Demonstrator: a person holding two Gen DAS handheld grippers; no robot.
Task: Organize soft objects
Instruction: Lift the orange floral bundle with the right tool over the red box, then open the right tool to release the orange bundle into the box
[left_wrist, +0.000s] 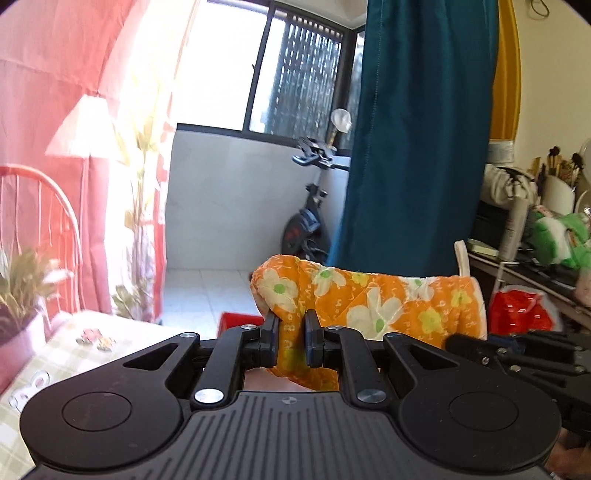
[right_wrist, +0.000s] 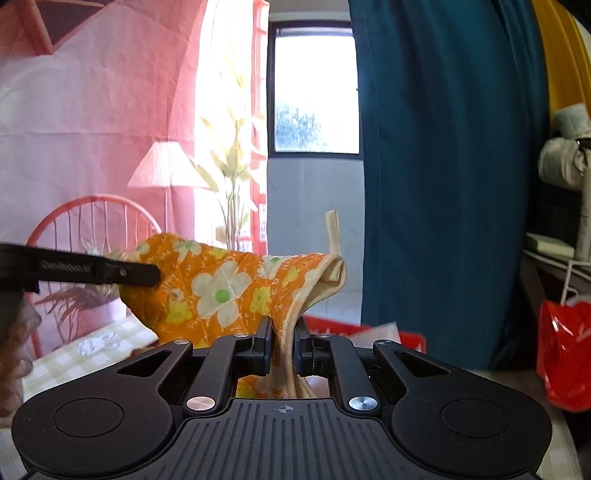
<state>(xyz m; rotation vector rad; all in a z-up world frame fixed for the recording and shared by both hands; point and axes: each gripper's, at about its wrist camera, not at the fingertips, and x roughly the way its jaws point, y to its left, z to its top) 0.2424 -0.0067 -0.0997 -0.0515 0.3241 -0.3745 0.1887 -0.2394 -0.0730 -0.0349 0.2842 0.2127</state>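
Observation:
An orange oven mitt (left_wrist: 373, 301) with white and yellow flowers hangs in the air between both grippers. My left gripper (left_wrist: 291, 341) is shut on its fingertip end. My right gripper (right_wrist: 282, 345) is shut on its cream-edged cuff end (right_wrist: 295, 321), by the hanging loop (right_wrist: 332, 230). The mitt (right_wrist: 221, 288) stretches roughly level between them. The left gripper (right_wrist: 92, 271) shows from the side in the right wrist view. The right gripper (left_wrist: 517, 354) shows at the right edge of the left wrist view.
A red crate (right_wrist: 384, 332) sits below and beyond the mitt. A table with a checked cloth (left_wrist: 66, 354) and a potted plant (left_wrist: 22, 295) lies to the left. A teal curtain (left_wrist: 413, 140) hangs ahead. Cluttered shelves and a red bag (left_wrist: 521, 310) are to the right.

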